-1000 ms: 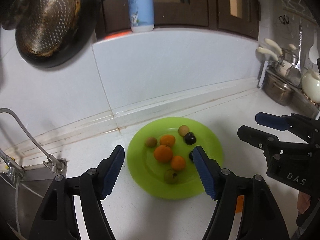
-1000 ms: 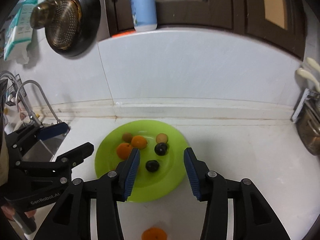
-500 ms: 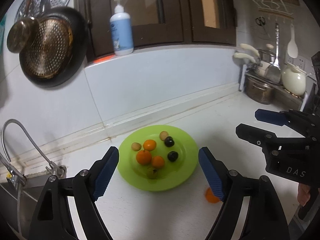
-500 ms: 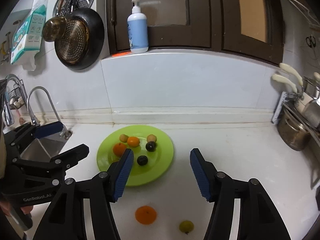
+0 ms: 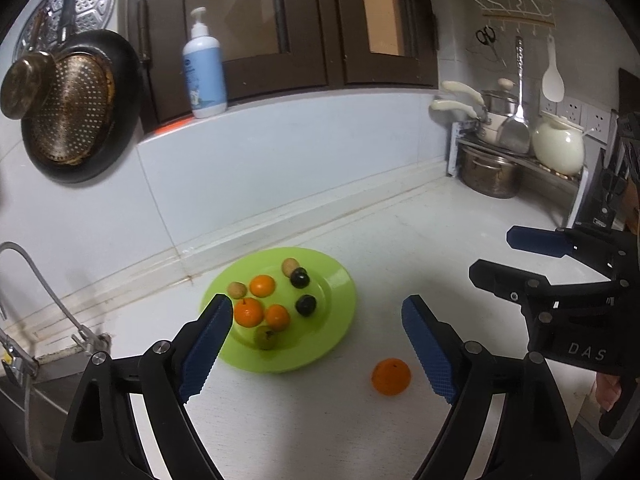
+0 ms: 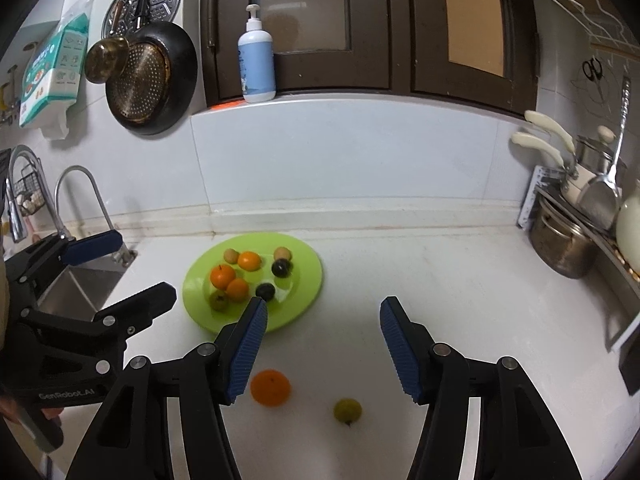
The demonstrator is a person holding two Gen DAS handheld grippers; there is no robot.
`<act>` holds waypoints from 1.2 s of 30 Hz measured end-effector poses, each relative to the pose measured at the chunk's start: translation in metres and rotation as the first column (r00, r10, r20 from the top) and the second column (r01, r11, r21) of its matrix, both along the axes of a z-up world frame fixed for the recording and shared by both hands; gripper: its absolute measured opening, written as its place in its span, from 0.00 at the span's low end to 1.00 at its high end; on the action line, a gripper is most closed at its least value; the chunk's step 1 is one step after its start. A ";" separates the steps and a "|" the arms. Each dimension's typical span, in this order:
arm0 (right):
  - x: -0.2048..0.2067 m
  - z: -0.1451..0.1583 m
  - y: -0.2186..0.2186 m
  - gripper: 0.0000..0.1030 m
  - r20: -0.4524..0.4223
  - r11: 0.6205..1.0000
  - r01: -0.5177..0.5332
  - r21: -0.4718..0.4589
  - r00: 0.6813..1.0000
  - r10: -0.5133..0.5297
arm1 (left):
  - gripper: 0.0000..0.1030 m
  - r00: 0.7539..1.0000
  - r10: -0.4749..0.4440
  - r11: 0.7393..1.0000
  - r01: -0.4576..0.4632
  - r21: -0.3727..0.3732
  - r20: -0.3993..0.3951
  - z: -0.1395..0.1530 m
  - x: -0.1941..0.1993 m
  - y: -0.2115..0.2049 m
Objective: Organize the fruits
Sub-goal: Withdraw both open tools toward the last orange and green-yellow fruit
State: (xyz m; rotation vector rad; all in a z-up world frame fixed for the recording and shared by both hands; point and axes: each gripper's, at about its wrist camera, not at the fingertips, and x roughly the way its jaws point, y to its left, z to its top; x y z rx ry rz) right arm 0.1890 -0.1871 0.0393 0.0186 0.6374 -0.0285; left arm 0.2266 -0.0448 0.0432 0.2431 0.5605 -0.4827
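With both grippers' fingers (image 6: 396, 340) wide and empty, the loose orange (image 6: 270, 387) should be straddled squarely, then squeezed gently.

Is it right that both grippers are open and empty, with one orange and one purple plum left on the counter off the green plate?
Not quite. The right wrist view shows the orange and a small yellow-green fruit, not a purple plum, off the green plate. Both grippers, left and right, are open and empty.

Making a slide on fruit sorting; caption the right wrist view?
Open right gripper above an orange and green fruit beside the fruit-filled green plate.
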 end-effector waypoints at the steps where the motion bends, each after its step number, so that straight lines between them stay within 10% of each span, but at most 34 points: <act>1: -0.003 -0.003 -0.002 0.58 -0.007 1.000 0.003 -0.002 1.000 -0.003 | 0.84 1.000 -0.010 1.000 0.010 0.004 -0.001 -0.003 -0.001 -0.002; 19: -0.015 -0.049 -0.016 0.58 -0.129 0.999 -0.004 -0.045 0.992 -0.002 | 0.84 0.988 -0.153 0.984 0.155 0.092 -0.028 -0.058 -0.007 -0.030; 36: 0.004 -0.100 -0.018 0.58 -0.285 0.998 -0.059 -0.037 0.957 0.046 | 0.84 0.944 -0.253 0.955 0.279 0.098 -0.213 -0.111 0.017 -0.052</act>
